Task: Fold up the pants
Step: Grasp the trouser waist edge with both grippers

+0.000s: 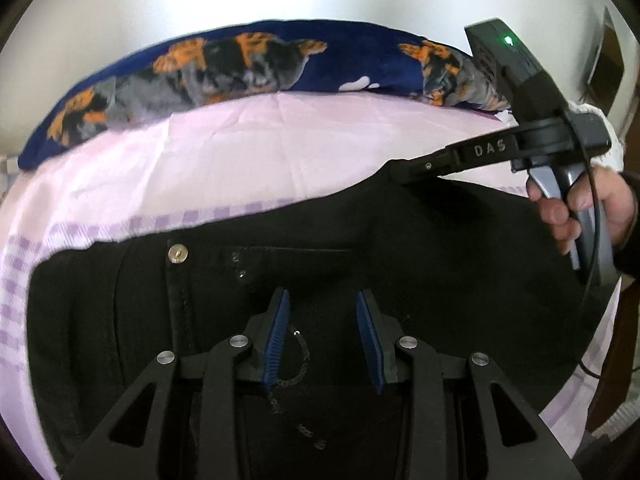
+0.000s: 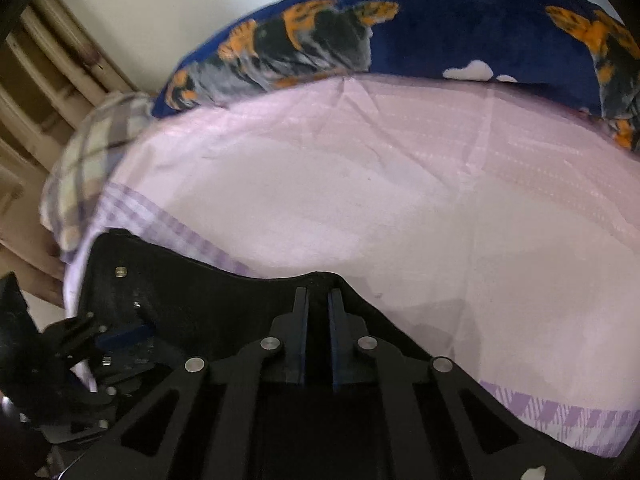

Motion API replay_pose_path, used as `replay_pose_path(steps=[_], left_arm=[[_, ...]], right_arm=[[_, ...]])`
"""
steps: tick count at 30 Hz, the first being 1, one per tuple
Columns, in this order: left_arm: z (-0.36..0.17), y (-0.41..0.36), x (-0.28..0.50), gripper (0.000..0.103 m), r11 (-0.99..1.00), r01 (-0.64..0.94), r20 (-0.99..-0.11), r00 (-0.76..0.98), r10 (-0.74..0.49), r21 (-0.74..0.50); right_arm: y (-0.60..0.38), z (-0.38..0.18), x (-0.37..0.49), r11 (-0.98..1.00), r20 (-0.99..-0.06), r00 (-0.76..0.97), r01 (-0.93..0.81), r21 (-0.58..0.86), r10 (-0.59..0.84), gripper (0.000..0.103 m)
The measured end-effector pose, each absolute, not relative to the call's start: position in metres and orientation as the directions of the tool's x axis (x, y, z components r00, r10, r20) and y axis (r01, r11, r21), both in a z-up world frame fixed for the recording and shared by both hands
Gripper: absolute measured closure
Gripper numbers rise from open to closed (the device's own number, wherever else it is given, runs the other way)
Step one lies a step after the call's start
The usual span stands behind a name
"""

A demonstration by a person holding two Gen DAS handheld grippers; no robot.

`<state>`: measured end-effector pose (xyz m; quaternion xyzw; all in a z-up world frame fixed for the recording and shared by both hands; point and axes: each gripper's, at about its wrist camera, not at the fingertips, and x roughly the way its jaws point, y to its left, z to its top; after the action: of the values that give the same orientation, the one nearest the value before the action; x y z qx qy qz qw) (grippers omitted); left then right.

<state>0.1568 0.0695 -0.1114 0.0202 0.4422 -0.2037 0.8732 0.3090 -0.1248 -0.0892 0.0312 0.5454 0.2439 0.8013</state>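
Black pants point(image 1: 320, 232) on pink sheet point(image 1: 248, 160), left gripper point(image 1: 323, 300) spread wide (nothing held), right gripper point(image 2: 319, 294) pinching waistband edge

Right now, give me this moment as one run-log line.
step: fold pants | left gripper: open over pants | right gripper: shut on pants edge, lifted | surface: pink sheet | fold: not done

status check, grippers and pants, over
Left gripper open over black pants. Right gripper pinching the waistband edge. Pants flat on pink sheet; nothing obstructing.
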Motion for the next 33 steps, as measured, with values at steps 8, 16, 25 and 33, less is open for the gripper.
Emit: replay_pose_path(steps=[8, 16, 25, 33], left_arm=[[-0.105, 0.065, 0.160, 0.066, 0.923, 0.355, -0.796, 0.512, -0.323, -0.146], [-0.072, 0.010, 0.161, 0.066, 0.842, 0.495, -0.736, 0.485, -0.472, -0.214], [-0.098, -0.058, 0.202, 0.066, 0.798, 0.554, -0.775, 0.388, -0.499, -0.237], [-0.112, -0.062, 0.242, 0.070, 0.839, 0.482, -0.794, 0.392, -0.465, -0.253]], right_arm=[[-0.135, -0.082, 0.310, 0.882, -0.834, 0.319, -0.303, 0.360, 0.450, 0.076], [-0.195, -0.051, 0.261, 0.912, -0.786, 0.462, -0.191, 0.364, 0.410, 0.076], [-0.261, -0.072, 0.217, 0.940, -0.825, 0.468, -0.040, 0.339, 0.317, 0.076], [-0.324, -0.080, 0.208, 0.955, -0.827, 0.525, 0.084, 0.285, 0.200, 0.085]])
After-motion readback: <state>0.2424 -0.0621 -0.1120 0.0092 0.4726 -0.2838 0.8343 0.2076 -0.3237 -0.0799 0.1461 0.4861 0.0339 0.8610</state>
